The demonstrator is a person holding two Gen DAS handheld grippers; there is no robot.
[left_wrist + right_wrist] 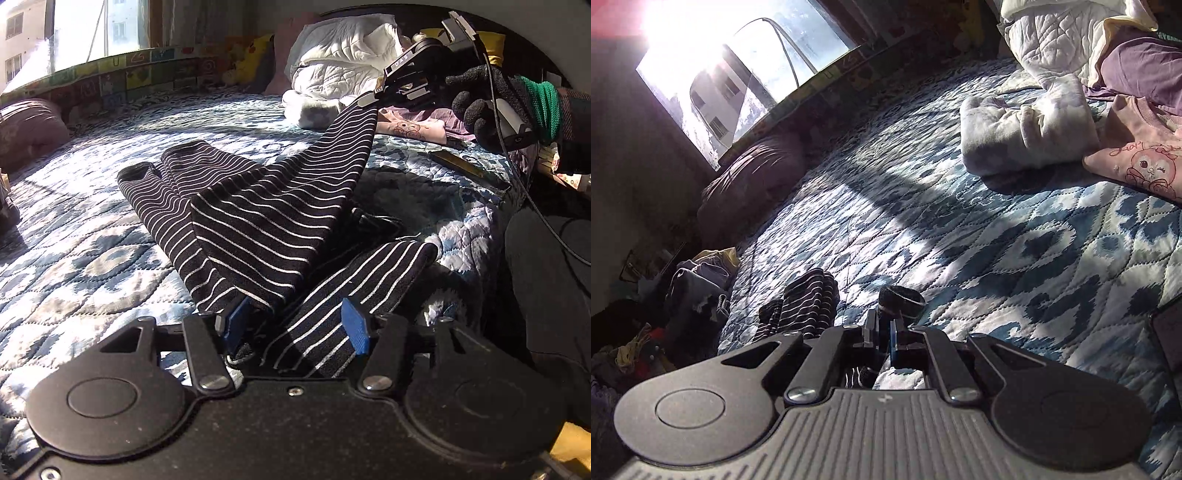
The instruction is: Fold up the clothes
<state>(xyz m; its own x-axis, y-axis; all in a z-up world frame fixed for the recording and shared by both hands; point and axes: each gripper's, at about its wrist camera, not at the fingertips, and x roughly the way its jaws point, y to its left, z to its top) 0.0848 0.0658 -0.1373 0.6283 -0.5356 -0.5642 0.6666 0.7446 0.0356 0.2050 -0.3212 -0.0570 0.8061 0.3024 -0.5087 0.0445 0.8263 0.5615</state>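
Mid-fold: black white-striped knit garment (258, 221) half-doubled on blue patterned quilted bed (92, 240), right gripper (373, 96) jaws clamped on raised corner, left gripper (295, 325) jaws wide around lower edge, flattening outstanding.

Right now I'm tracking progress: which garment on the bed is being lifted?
The black striped garment: the right gripper holds one end aloft, while the white bundle and pink shirt lie flat.

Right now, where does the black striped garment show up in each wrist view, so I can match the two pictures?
Left wrist view: the striped garment fills the centre, one end between the left gripper fingers, another lifted to upper right by the right gripper.
Right wrist view: it sits low, left of centre, with a bit pinched at the right gripper.
Shared landmark: the folded white fleece on the blue quilt.
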